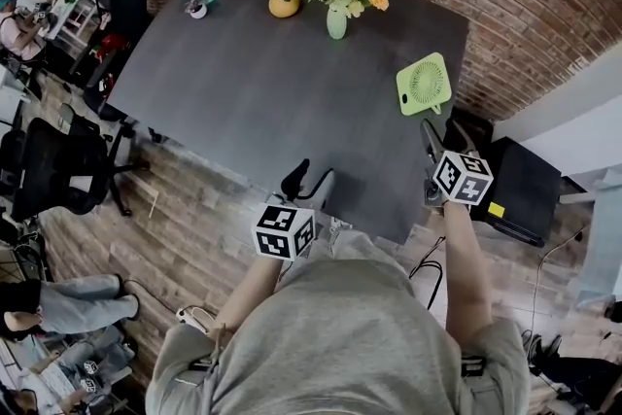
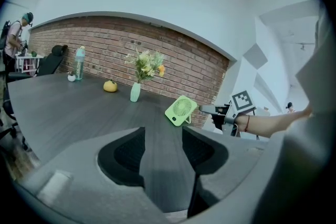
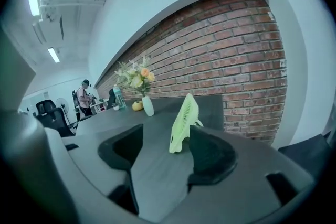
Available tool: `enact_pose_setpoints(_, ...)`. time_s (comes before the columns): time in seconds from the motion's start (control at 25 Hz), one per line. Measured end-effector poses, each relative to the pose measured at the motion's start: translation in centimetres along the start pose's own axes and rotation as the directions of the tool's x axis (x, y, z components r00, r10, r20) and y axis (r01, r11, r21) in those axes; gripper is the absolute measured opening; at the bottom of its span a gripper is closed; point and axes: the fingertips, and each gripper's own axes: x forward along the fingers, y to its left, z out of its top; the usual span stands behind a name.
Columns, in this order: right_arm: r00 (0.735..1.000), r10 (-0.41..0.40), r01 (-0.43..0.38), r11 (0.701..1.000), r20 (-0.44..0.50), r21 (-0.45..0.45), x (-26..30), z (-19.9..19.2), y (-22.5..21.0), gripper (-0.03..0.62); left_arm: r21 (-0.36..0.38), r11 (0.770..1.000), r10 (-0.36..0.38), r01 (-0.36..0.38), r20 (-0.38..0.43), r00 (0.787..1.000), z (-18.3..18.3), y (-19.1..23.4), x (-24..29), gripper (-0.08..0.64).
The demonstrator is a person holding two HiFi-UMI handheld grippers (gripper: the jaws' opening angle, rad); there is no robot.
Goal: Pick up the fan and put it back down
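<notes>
We hold the right gripper (image 1: 439, 133), jaws apart, just beside the green fan (image 1: 424, 84) standing on the table (image 1: 272, 83) at its right; the left gripper (image 1: 313, 178) has jaws apart too, empty

Left gripper (image 2: 163, 131) fingers (image 2: 126, 157) apart — fan (image 2: 181, 110) stands on table (image 2: 63, 113).

The head view looks steeply down from above the person onto the dark surface (image 1: 272, 92), with the left hand-held gripper (image 1: 309, 182) and the right hand-held gripper (image 1: 442, 139) at its near edge. The left gripper view sits low at that edge and faces along its own jaws across the surface toward the brick wall (image 2: 105, 50), well apart from everything standing there. The right gripper view looks low along the surface's right end, close to the green fan (image 3: 181, 126). All three views share the green fan, the flower vase (image 3: 148, 106) and the brick wall
</notes>
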Motion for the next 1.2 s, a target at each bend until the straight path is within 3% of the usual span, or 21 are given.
enact_pose_setpoints(0.16, 0.999, 0.051, -0.051, 0.999, 0.012, -0.016, -2.8, -0.5, 3.5, 0.258, 0.000, 1.000, 0.012, -0.012, 0.025, 1.000, -0.5, -0.2, -2.2, 0.212)
enact_pose_setpoints(0.68, 0.989, 0.142, -0.140, 0.989, 0.047, -0.046, -12.3, -4.7, 12.0, 0.112, -0.005, 0.998, 0.063, -0.063, 0.108, 0.992, -3.4, -1.8, -10.4, 0.209)
enact_pose_setpoints(0.92, 0.985, 0.164, -0.159, 0.983, 0.050, -0.097, -16.8, -6.8, 14.8, 0.058, -0.004, 0.996, 0.093, -0.093, 0.128, 0.987, -5.4, -3.5, -13.8, 0.158)
enact_pose_setpoints(1.2, 0.977, 0.203, -0.197, 0.976, 0.061, -0.096, -21.7, -8.8, 17.6, 0.021, 0.005, 0.991, 0.129, -0.131, 0.141, 0.982, -7.7, -5.4, -17.3, 0.091)
